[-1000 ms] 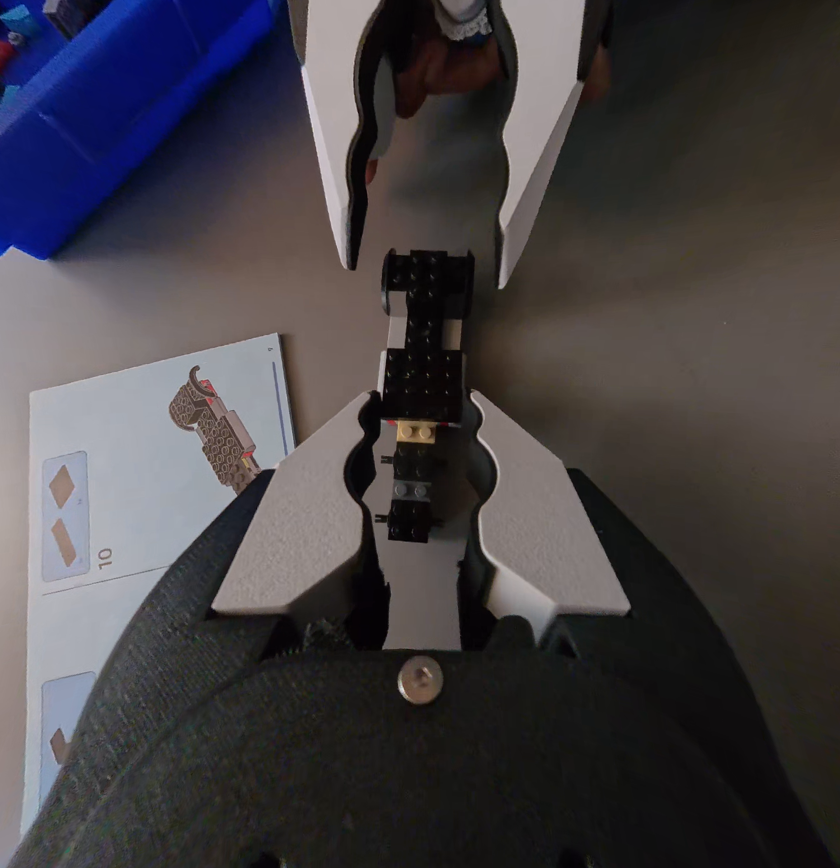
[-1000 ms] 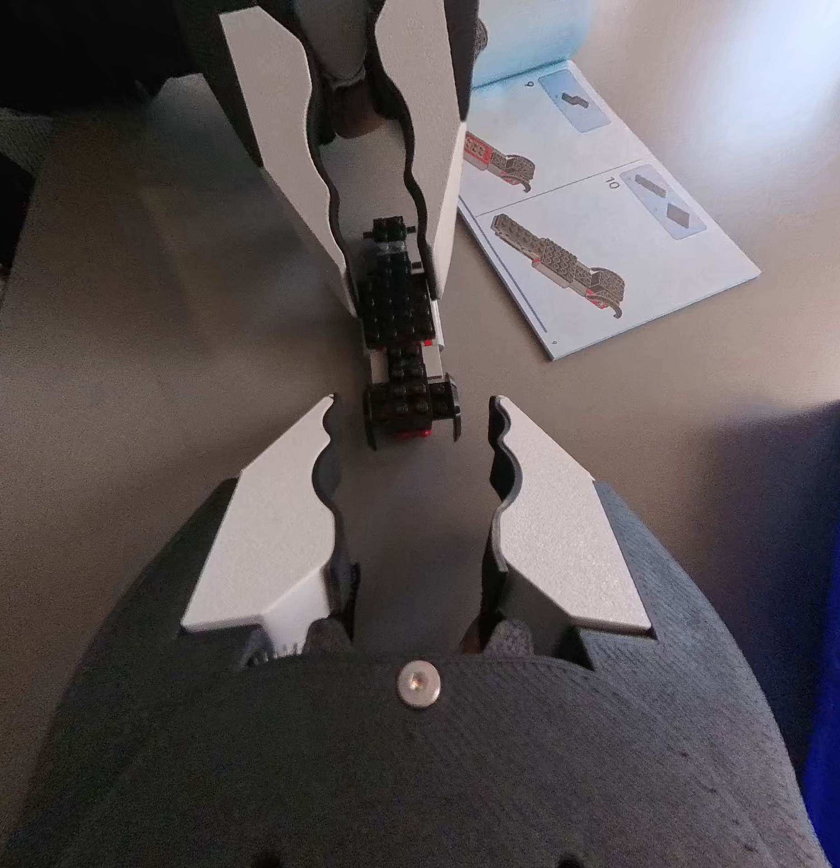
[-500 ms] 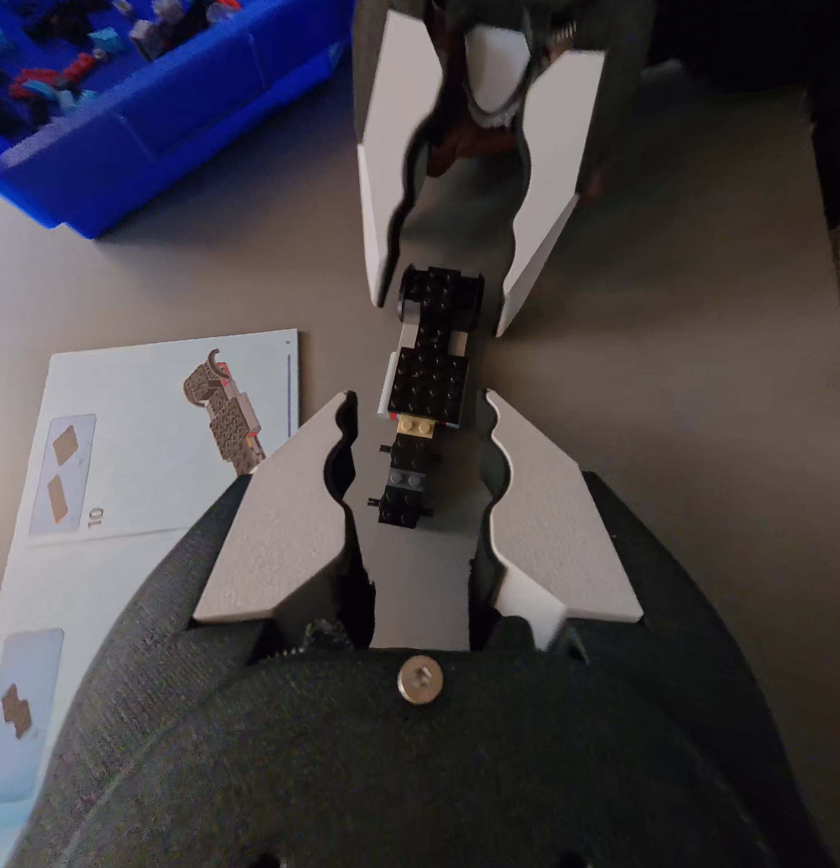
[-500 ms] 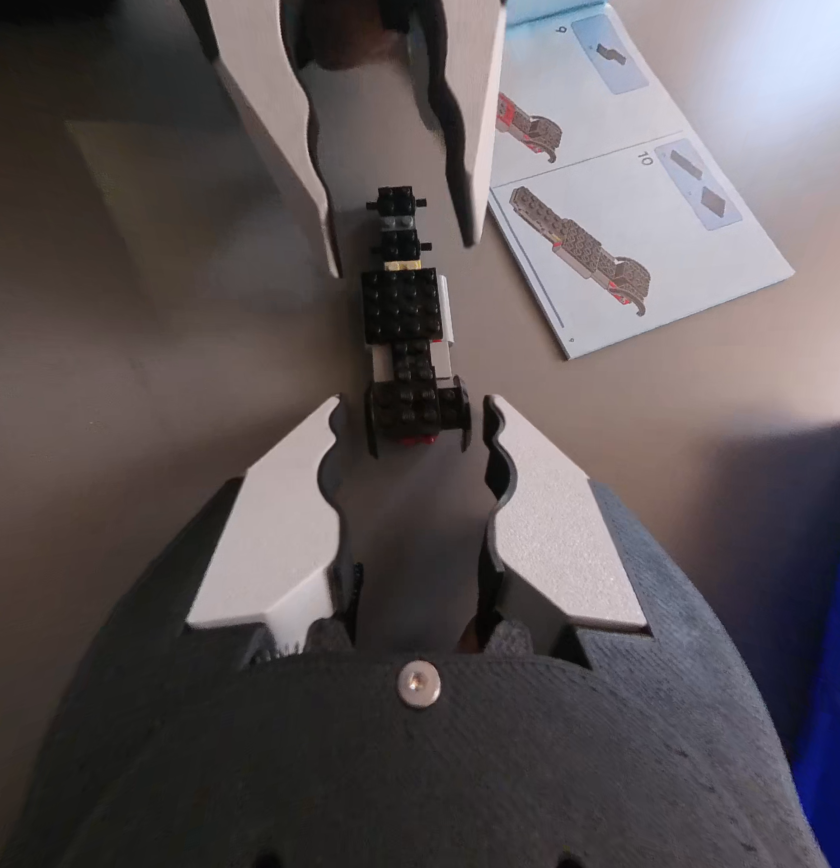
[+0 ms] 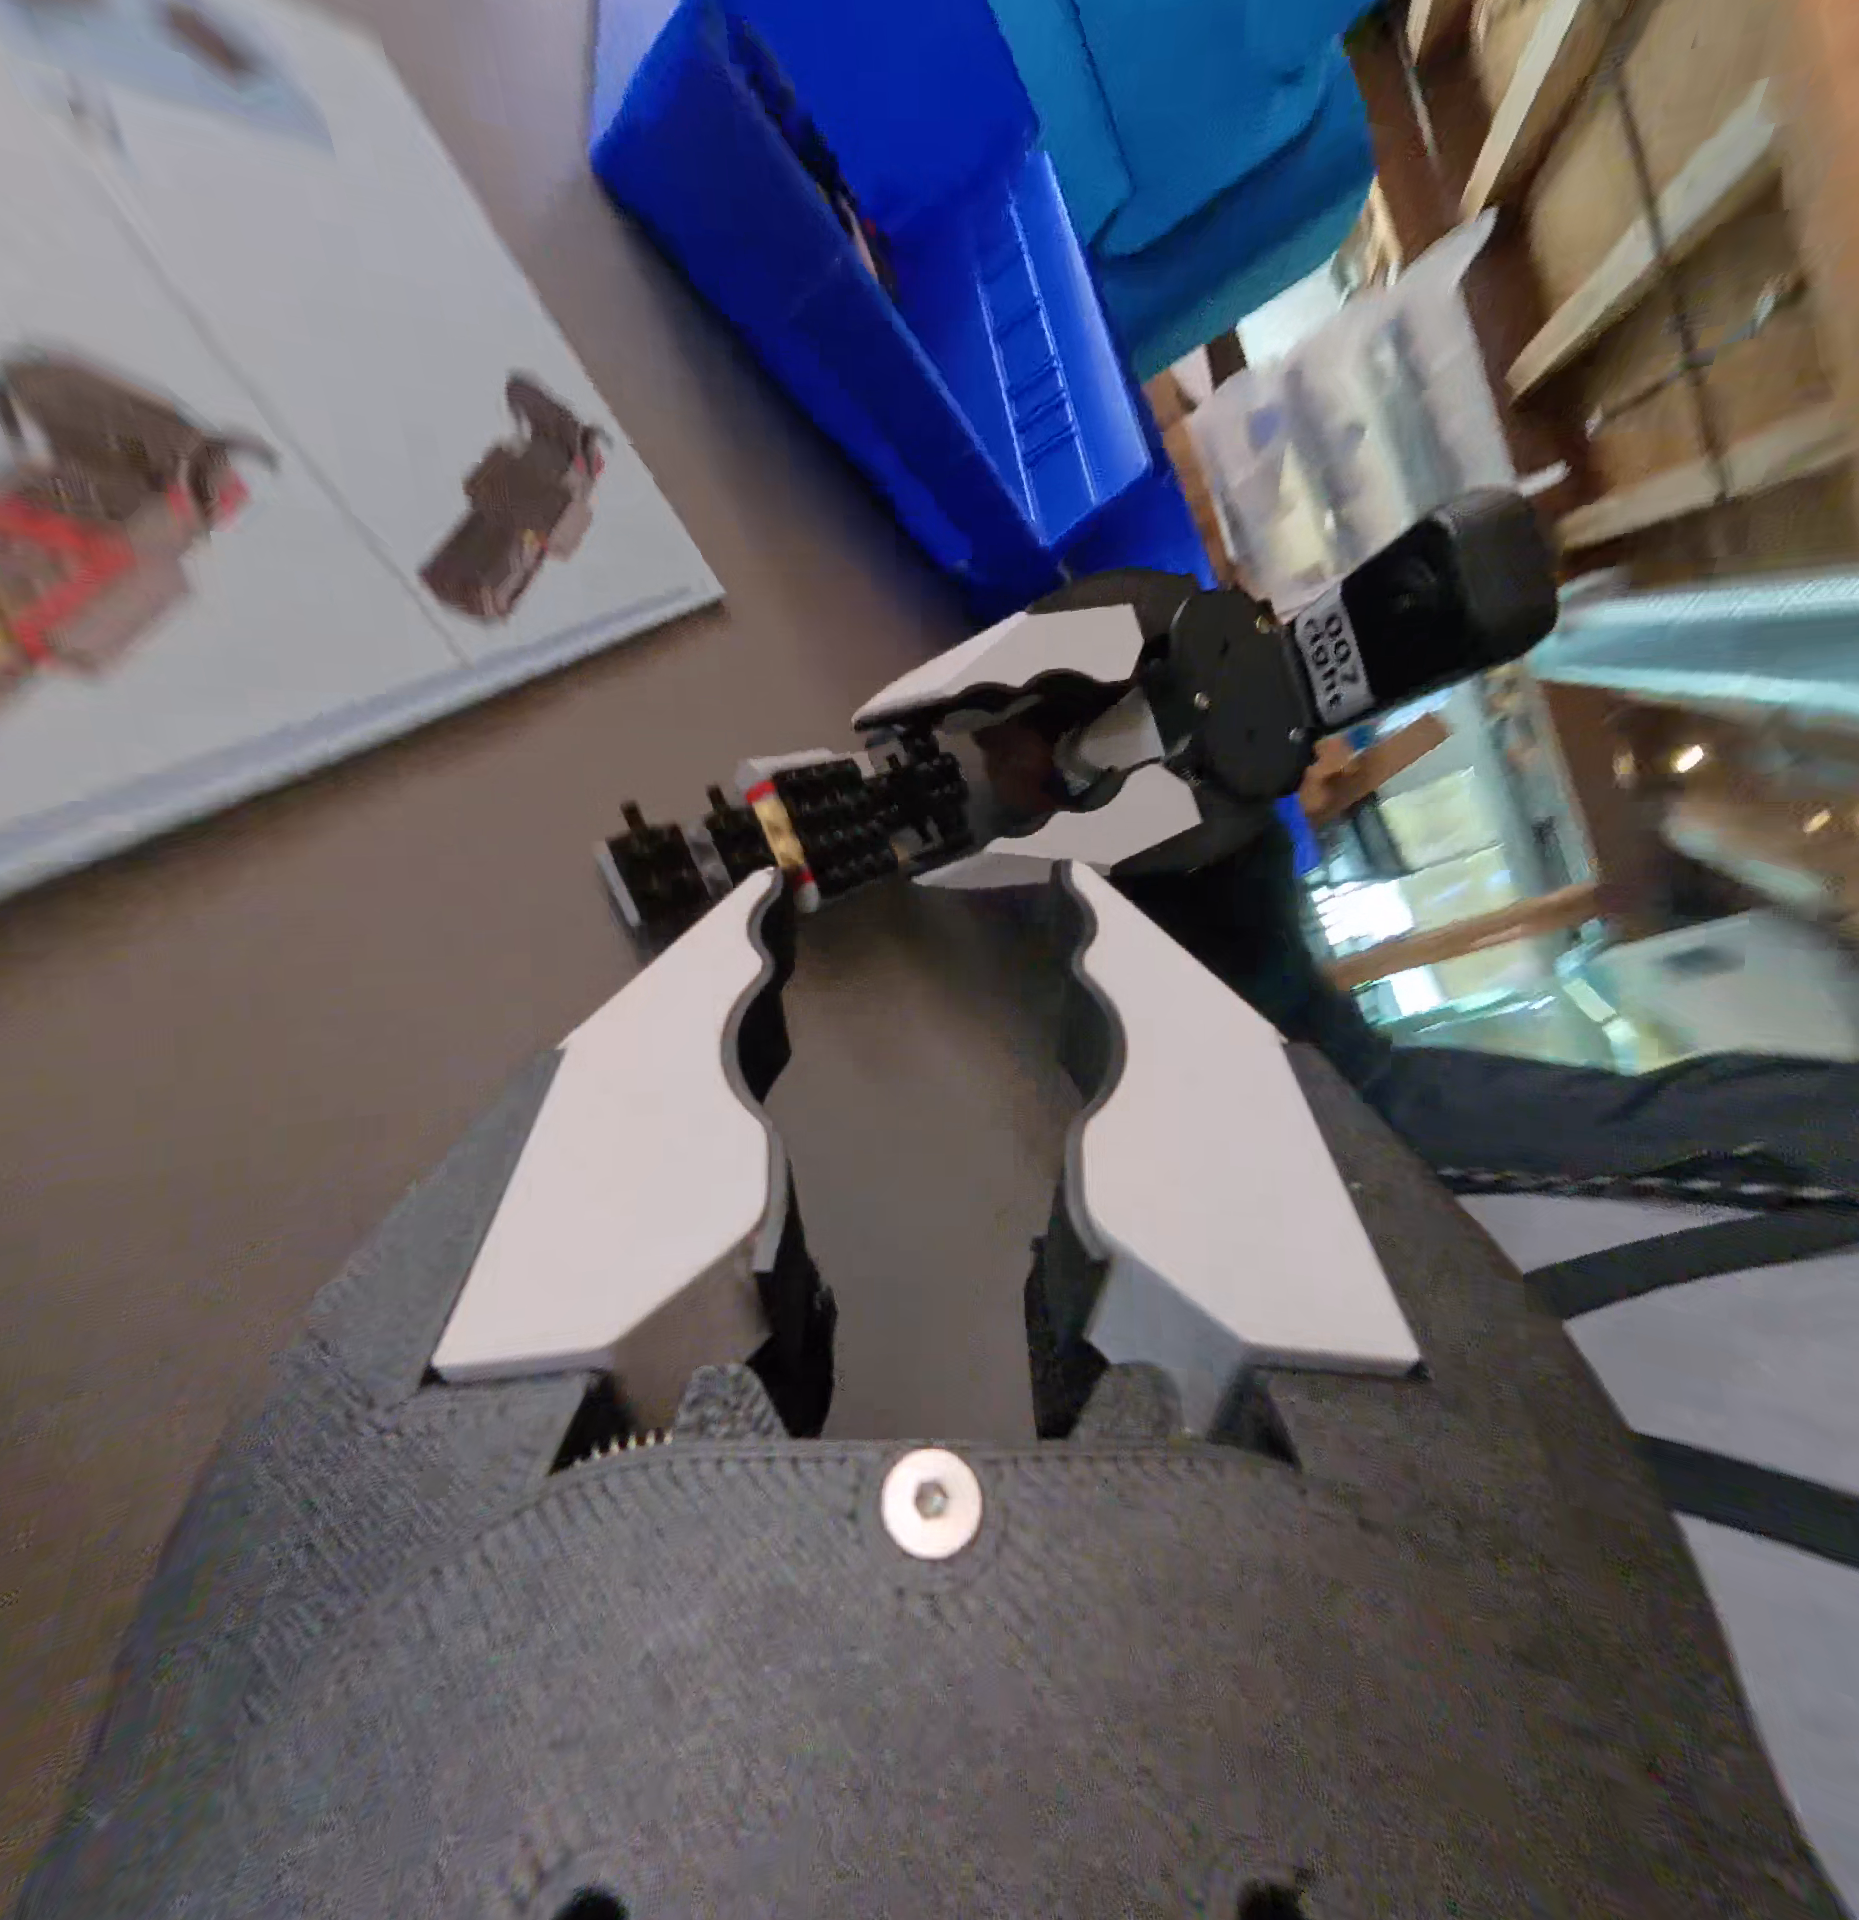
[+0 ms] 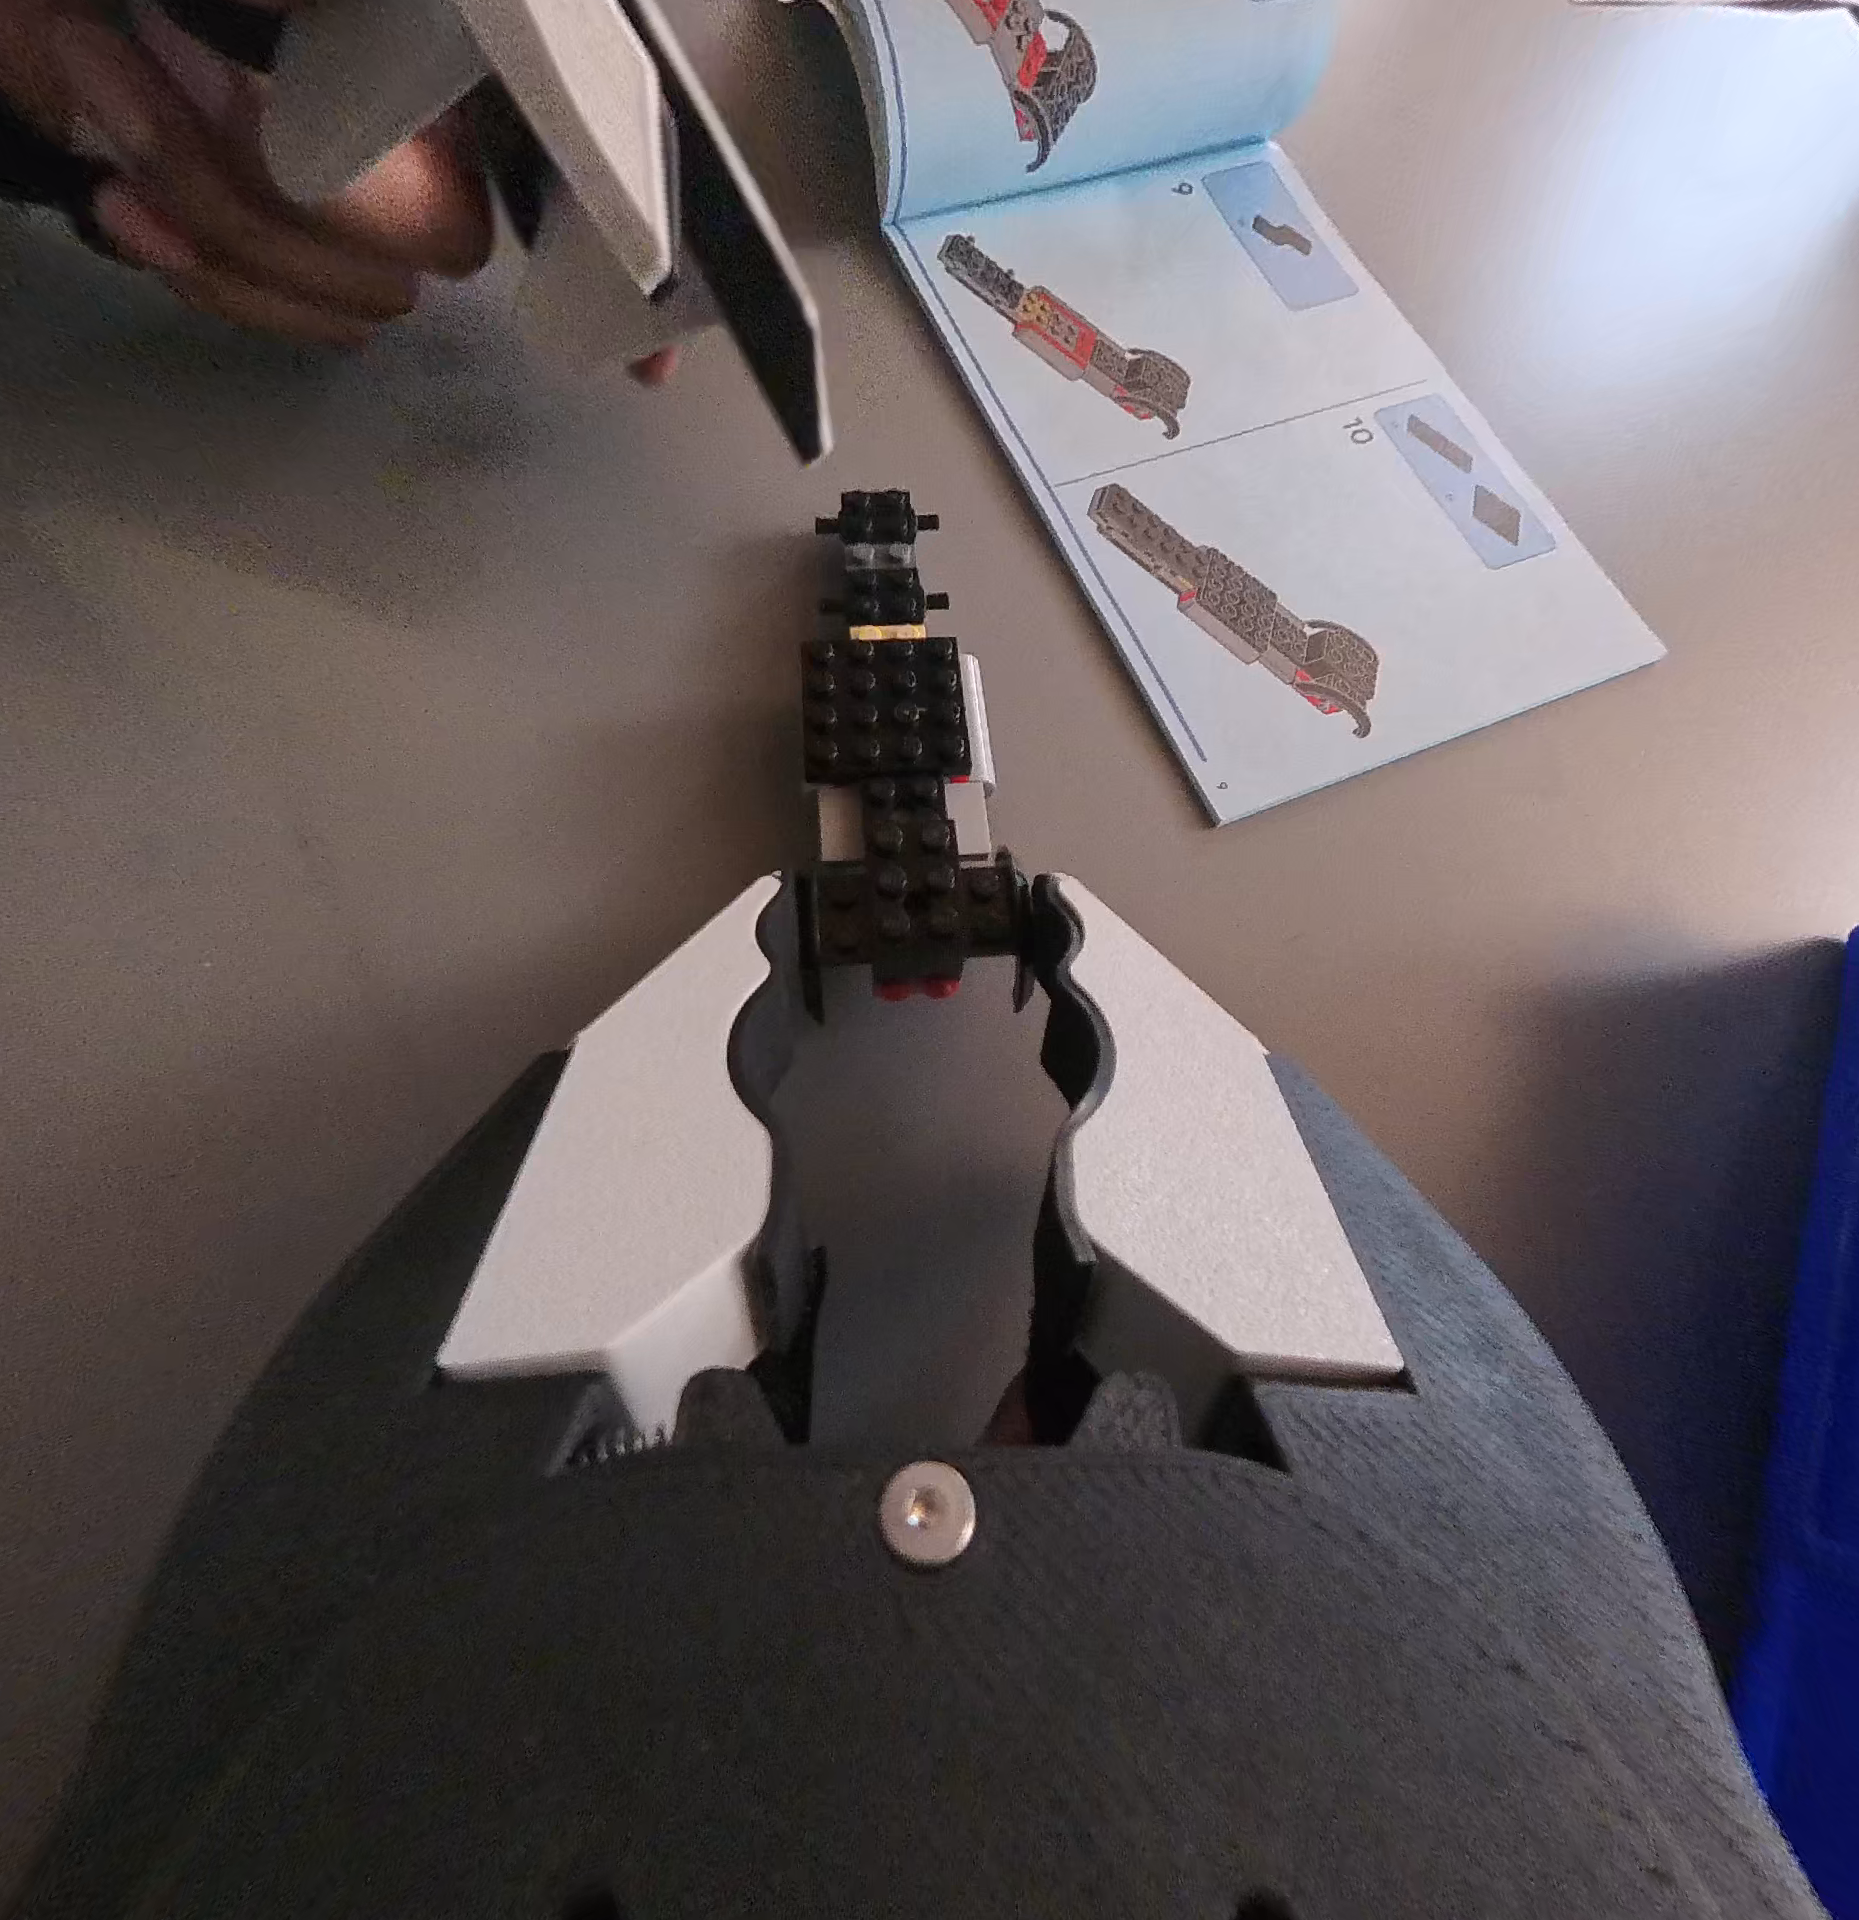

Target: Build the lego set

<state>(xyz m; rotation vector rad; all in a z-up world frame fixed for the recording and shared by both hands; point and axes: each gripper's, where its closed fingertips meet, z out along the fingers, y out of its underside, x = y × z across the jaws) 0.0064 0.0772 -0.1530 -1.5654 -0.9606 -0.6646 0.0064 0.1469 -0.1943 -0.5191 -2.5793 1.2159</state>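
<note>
- Grey fingers of the right gripper (image 6: pixel 917 935) pinch the wide rear end of the black lego build (image 6: pixel 889 717); a firm, level hold would steady it for the next piece.
- Beyond, the build runs forward along the table (image 6: pixel 333 727).
- Left gripper (image 5: pixel 925 894) hangs wide and empty, just beside the build's narrow end.
- Instruction booklet (image 6: pixel 1320 468) lies near, open.
</note>
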